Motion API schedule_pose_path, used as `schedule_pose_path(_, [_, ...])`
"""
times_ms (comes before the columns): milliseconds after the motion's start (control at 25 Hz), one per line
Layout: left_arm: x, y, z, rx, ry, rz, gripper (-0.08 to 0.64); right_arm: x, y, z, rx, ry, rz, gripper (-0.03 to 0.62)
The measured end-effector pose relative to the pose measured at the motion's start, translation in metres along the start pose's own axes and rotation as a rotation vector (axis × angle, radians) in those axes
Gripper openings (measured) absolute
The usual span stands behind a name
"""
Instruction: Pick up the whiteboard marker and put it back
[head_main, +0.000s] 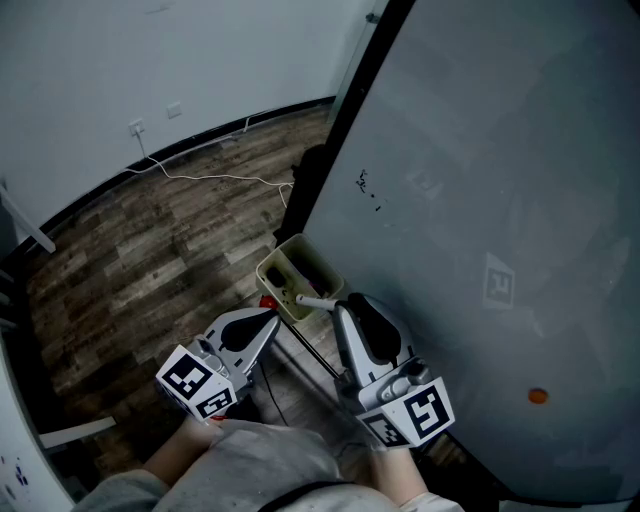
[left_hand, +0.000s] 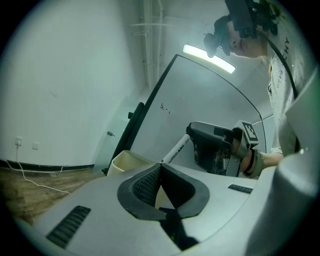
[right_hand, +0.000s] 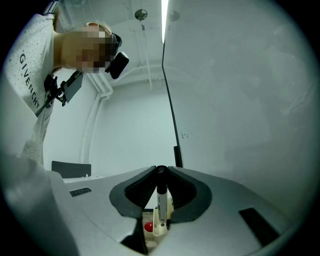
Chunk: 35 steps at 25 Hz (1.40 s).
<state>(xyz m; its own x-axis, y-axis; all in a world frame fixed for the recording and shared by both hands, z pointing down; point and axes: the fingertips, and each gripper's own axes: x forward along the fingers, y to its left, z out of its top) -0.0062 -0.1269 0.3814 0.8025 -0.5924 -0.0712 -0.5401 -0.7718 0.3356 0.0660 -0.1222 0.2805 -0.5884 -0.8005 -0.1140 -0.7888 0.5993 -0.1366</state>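
A white whiteboard marker (head_main: 316, 301) with a black cap sticks out of my right gripper (head_main: 345, 304), which is shut on it. Its free end reaches over the beige holder (head_main: 298, 272) fixed at the whiteboard's lower edge. In the right gripper view the marker (right_hand: 160, 200) stands upright between the pads, black cap at the top, with the holder (right_hand: 159, 229) below it. My left gripper (head_main: 272, 318) sits just left of the holder, shut with nothing in it. From the left gripper view the marker (left_hand: 175, 149) and the right gripper (left_hand: 196, 134) show beyond the holder (left_hand: 125, 162).
The large grey whiteboard (head_main: 500, 200) fills the right side, with an orange magnet (head_main: 538, 396) low on it. A small red object (head_main: 267, 301) lies beside the holder. A white cable (head_main: 215, 178) runs over the wood floor from a wall outlet (head_main: 137, 128).
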Motion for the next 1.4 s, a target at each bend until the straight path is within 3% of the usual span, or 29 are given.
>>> schedule_pose_path(1400, [-0.0065,-0.0036,-0.0054,0.01,0.025,-0.003,0.014,0.0017,0.0059,-0.0033,0.008,0.013,0.016,0.083])
